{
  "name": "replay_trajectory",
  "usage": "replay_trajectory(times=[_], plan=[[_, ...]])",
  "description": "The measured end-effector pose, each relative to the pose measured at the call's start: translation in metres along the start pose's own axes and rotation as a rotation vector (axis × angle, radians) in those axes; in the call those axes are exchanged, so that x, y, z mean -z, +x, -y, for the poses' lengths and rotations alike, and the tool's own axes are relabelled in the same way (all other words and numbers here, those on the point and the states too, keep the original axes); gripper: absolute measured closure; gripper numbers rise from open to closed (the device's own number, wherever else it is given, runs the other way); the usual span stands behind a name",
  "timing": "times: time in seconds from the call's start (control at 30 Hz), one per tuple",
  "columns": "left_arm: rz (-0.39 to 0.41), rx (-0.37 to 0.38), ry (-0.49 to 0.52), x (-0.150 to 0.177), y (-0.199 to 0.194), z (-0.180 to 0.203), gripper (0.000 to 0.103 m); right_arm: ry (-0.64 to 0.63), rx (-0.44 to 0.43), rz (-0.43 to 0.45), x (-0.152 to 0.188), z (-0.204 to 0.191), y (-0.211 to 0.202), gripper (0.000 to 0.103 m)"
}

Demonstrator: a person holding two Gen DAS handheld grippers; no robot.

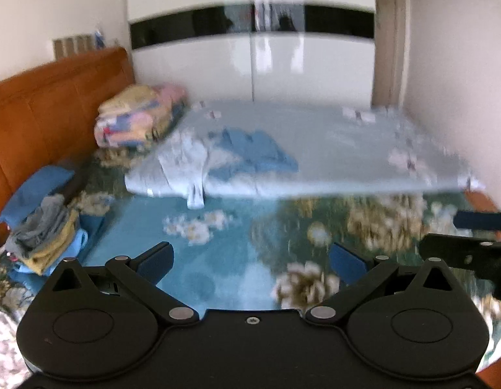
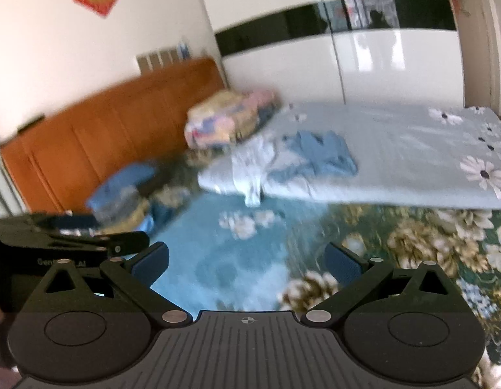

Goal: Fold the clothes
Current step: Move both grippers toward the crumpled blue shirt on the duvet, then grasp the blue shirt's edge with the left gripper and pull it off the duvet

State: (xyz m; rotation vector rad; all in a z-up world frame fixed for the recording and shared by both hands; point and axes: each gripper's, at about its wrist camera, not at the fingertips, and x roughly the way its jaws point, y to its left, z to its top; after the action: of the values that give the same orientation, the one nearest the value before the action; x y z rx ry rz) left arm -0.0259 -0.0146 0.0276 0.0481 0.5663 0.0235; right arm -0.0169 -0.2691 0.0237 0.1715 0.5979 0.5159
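A crumpled heap of pale and blue clothes [image 1: 224,159] [image 2: 292,159] lies on the near left corner of a light blue quilt [image 1: 331,149] [image 2: 406,162]. A small stack of grey, yellow and blue garments [image 1: 46,236] [image 2: 127,207] sits by the headboard. My left gripper [image 1: 252,264] hovers open over the floral bedsheet, well short of the heap, nothing between its fingers. Beside it my right gripper [image 2: 247,264] is also open and empty. Each gripper shows at the edge of the other's view. Both views are blurred.
A wooden headboard [image 1: 49,110] [image 2: 120,123] runs along the left. A bundle of folded patterned blankets [image 1: 140,116] [image 2: 227,120] lies at the bed's far corner. White wardrobe doors [image 1: 250,48] [image 2: 347,48] stand behind the bed. The teal floral sheet [image 1: 218,246] [image 2: 224,259] spreads in front.
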Motion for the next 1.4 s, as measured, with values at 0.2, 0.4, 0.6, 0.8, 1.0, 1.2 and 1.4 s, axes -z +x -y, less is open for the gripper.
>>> replay_trajectory(times=[0.2, 0.4, 0.6, 0.8, 1.0, 1.2, 1.4], plan=[[0.073, -0.018, -0.129, -0.010, -0.002, -0.023, 0.002, 0.077, -0.002, 0.087, -0.027, 0.006, 0.004, 0.000], [0.013, -0.028, -0.203, -0.014, 0.010, -0.049, 0.002, 0.116, -0.039, 0.204, -0.047, 0.008, 0.016, 0.000], [0.016, -0.040, -0.229, -0.029, 0.041, -0.074, 0.002, 0.116, -0.054, 0.248, -0.080, 0.004, 0.045, 0.000], [0.094, -0.028, -0.237, -0.068, 0.094, -0.109, 0.002, 0.100, 0.006, 0.326, -0.125, -0.005, 0.089, 0.000], [0.174, 0.007, -0.179, -0.127, 0.172, -0.142, 0.002, 0.175, 0.202, 0.374, -0.185, -0.008, 0.166, 0.000], [0.144, 0.086, -0.171, -0.167, 0.269, -0.170, 0.002, 0.334, 0.346, 0.339, -0.221, 0.013, 0.260, 0.000], [0.083, 0.110, -0.200, -0.183, 0.356, -0.179, 0.002, 0.380, 0.395, 0.263, -0.225, 0.042, 0.337, 0.000]])
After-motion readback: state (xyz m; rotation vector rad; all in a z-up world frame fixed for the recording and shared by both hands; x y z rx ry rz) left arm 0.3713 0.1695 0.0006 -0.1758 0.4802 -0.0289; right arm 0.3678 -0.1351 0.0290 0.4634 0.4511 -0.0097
